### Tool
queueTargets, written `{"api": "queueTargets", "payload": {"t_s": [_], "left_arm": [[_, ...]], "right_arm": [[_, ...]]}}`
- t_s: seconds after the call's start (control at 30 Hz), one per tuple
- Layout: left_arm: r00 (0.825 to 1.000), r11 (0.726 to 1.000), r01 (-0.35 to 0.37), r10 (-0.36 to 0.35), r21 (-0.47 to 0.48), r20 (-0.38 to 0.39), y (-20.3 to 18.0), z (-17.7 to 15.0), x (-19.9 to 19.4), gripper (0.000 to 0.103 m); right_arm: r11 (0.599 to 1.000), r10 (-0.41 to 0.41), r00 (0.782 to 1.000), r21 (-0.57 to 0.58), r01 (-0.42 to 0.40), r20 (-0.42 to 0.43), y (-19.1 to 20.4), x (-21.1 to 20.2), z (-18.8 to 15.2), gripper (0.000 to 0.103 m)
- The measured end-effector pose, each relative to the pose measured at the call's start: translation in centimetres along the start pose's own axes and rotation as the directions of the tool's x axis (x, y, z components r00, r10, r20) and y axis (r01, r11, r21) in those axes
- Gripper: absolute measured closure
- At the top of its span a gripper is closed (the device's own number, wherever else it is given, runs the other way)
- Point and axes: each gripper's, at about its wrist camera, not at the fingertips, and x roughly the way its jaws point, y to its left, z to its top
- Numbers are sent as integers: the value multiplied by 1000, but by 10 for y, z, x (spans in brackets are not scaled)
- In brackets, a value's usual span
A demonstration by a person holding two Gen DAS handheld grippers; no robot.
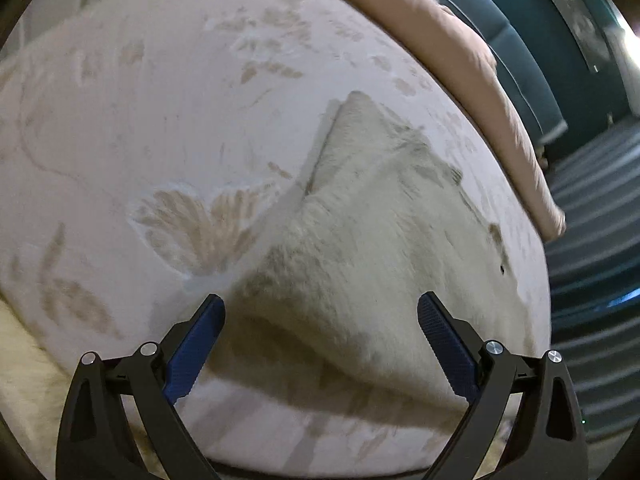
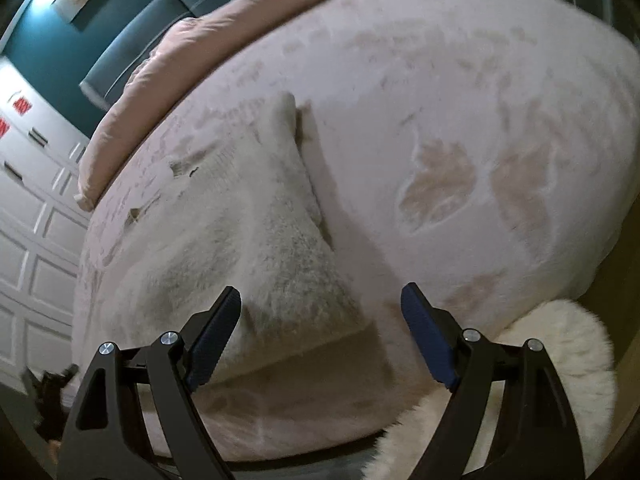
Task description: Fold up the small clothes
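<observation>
Bed (image 1: 140,120): fills most of both views, covered by a pale pink spread with a faint tan leaf print.
Pink quilt (image 1: 460,60): a rolled band along the bed's far edge, upper right of the left wrist view, upper left of the right wrist view (image 2: 168,64).
Headboard (image 1: 520,52): teal and padded, just behind the quilt.
Cupboard doors (image 2: 32,220): white panels down the left edge of the right wrist view.
Fluffy rug (image 2: 560,360): cream, lower right of the right wrist view, beside the bed's rounded edge.
White fuzzy garment (image 1: 380,240): lies flat on the spread, centre to lower right of the left wrist view; in the right wrist view (image 2: 240,240) it sits centre-left. 1 pointed corner reaches toward the quilt; its near edge lies close to the bed's edge.
Left gripper (image 1: 320,312): its 2 blue pads stand wide apart, framing the garment's near edge, gripping nothing.
Right gripper (image 2: 322,304): pads also well apart, with the garment's near corner showing between them, unpinched.
</observation>
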Motion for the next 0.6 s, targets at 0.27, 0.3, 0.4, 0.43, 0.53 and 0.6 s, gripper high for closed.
{"api": "queueTargets", "payload": {"t_s": [0.27,0.3,0.4,0.43,0.53,0.6], "left_arm": [[998,995,49,-45,85,-51,-22,7,-1,92],[998,992,56,-52,111,-42,-25,6,-11,92],[995,984,88,-81,153,-52,-28,-2,-46,93],[995,983,92,-83,156,-62,-27,-5,-53,93],[991,986,57,-37,159,-125,-6,-38,-82,93],[984,992,34,-12,124,-175,16,-64,-86,93]], "right_arm": [[995,98,992,23,-97,-76,20,11,19,85],[993,119,991,11,-118,-66,23,2,21,86],[987,155,987,-40,-157,-54,24,-35,23,88],[986,155,986,-57,-159,-62,21,-47,20,88],[986,124,986,-94,-134,-111,5,-67,0,88],[988,55,985,-131,-77,-162,-10,-70,-23,87]]}}
